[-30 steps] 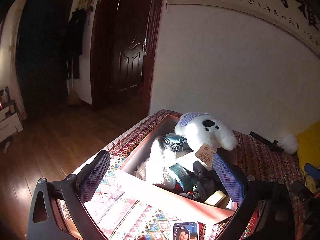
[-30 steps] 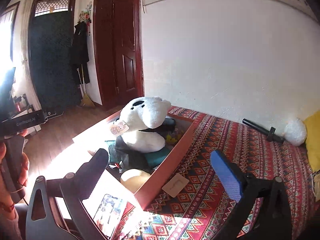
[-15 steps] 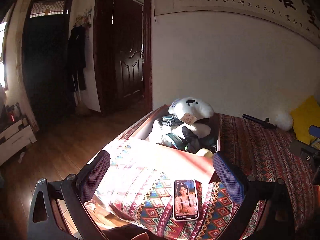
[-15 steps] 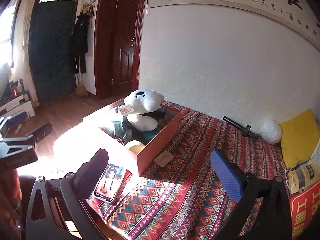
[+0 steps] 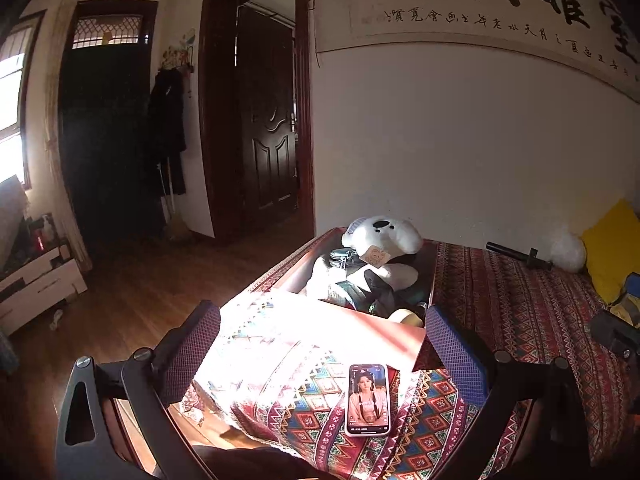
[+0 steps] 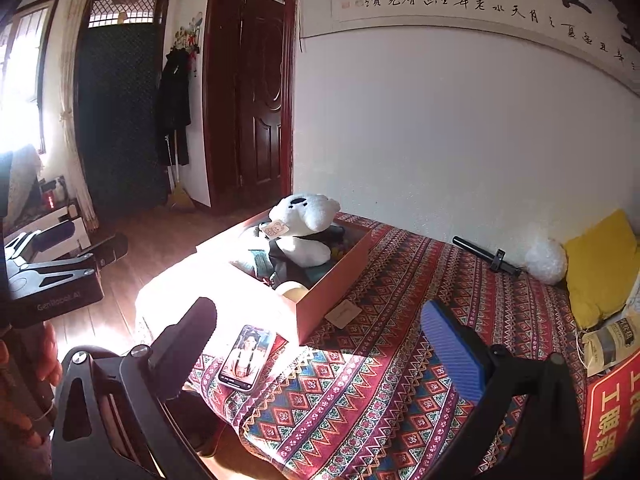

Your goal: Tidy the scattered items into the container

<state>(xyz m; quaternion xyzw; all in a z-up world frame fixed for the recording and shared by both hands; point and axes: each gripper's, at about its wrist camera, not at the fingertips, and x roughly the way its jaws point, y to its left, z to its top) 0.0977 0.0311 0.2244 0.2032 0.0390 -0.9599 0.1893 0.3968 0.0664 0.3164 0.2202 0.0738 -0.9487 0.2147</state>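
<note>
Box on the patterned bed holds a plush toy — phone and card lie outside. Left gripper and right gripper hover spread, empty.

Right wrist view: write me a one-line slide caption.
Open right gripper hangs above a patterned bedspread, with a phone and small card lying outside the box holding a plush toy.

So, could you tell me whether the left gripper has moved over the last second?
Yes: the left gripper has pulled back from the box, which looks smaller and farther.
</note>
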